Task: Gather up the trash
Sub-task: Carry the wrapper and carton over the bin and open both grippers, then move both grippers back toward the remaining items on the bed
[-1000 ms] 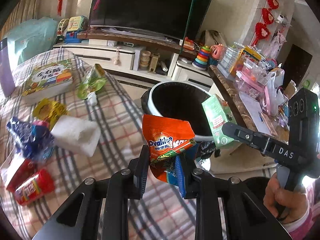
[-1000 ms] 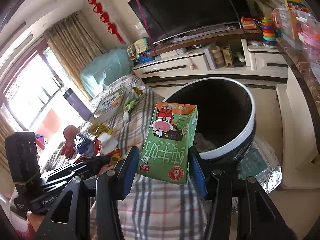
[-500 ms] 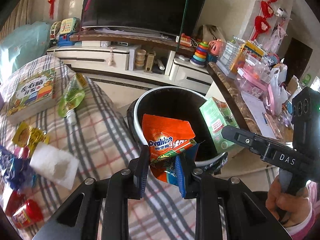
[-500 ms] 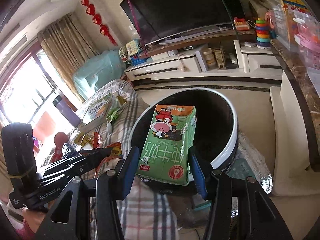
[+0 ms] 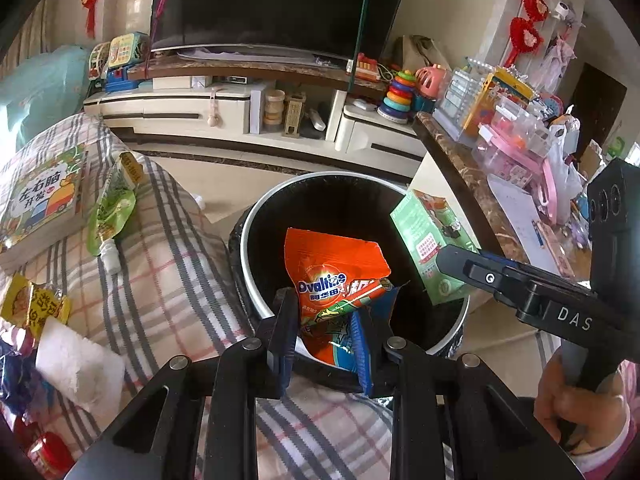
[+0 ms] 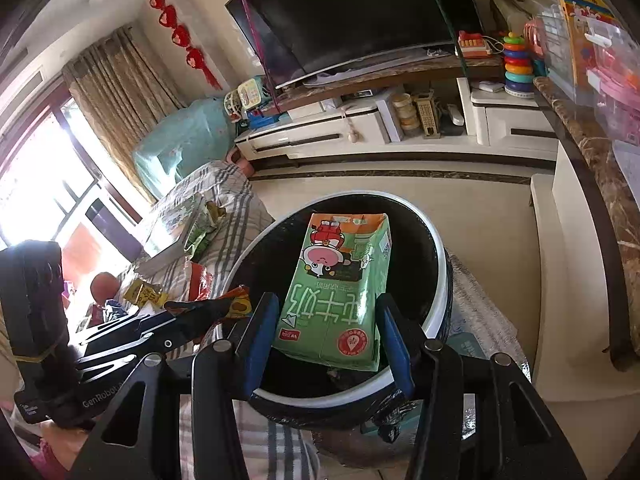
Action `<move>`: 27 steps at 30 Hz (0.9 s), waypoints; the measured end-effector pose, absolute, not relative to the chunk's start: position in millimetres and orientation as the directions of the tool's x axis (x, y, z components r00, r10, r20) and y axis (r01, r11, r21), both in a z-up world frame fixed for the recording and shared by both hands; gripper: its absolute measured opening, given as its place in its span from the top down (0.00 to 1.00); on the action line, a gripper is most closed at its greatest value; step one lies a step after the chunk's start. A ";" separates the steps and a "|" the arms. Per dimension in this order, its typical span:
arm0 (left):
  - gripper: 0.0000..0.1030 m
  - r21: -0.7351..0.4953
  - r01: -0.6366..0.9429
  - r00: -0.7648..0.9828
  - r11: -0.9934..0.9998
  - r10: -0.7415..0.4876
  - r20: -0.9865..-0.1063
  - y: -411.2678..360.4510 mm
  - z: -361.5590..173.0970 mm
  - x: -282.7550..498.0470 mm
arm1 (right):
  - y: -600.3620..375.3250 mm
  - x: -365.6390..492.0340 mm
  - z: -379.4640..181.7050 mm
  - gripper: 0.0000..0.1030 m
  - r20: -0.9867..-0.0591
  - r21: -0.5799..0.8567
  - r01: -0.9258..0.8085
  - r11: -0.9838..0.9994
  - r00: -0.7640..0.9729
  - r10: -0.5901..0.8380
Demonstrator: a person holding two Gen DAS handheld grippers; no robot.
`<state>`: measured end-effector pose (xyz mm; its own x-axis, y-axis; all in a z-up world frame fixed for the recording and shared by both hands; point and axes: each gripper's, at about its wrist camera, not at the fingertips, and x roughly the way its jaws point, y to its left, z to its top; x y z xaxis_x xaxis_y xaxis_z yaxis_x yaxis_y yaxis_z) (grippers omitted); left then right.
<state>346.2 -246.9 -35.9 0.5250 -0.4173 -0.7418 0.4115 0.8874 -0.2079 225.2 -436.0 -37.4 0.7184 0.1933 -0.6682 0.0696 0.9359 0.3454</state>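
Pinching an orange Ovaltine packet (image 5: 338, 276) in my left tongs (image 5: 326, 336) and a green milk carton (image 6: 340, 288) in my right tongs (image 6: 326, 340), I held both over the black bin (image 5: 256, 216) beside the plaid-covered table (image 5: 168, 280).

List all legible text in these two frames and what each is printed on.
"Ovaltine": orange snack packet clamped in the left gripper.
"DAS": arm of the right gripper in the left wrist view.
"GenRobot": partly cut off, body of the left gripper in the right wrist view.
"左右脑开发": book on the plaid cloth.
Green milk carton: large characters upside down, not reliably readable; small print blurred.
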 end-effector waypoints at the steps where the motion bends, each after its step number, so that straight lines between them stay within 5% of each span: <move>1: 0.77 -0.207 0.412 0.523 0.887 -0.416 -0.744 -248.8 -37.2 348.0 | -436.8 226.9 -38.2 0.50 -0.671 0.344 0.071 0.936 0.717 0.192; 8: 0.74 -0.211 0.404 0.512 0.890 -0.411 -0.754 -256.3 -43.5 359.1 | -440.1 232.9 -40.7 0.50 -0.676 0.339 0.080 0.937 0.713 0.184; 12: 0.51 -0.204 0.389 0.521 0.898 -0.397 -0.756 -258.1 -43.7 361.8 | -443.5 237.8 -41.8 0.50 -0.680 0.337 0.092 0.937 0.712 0.175; 15: 0.48 -0.209 0.382 0.527 0.900 -0.398 -0.751 -255.4 -43.4 358.7 | -447.0 240.4 -43.7 0.47 -0.684 0.349 0.109 0.931 0.709 0.174; 20: 0.40 -0.214 0.363 0.539 0.907 -0.392 -0.745 -243.8 -44.3 342.9 | -449.8 234.8 -44.6 0.36 -0.676 0.378 0.121 0.918 0.713 0.185; 27: 0.37 -0.208 0.329 0.563 0.921 -0.368 -0.740 -213.0 -46.9 304.6 | -432.3 217.7 -41.7 0.03 -0.635 0.431 0.093 0.897 0.738 0.228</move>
<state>304.6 -213.0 -46.9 0.5631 -0.3682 -0.7398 0.3293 0.9211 -0.2077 217.7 -432.3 -41.8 0.7381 0.2285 -0.6349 0.0930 0.8975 0.4311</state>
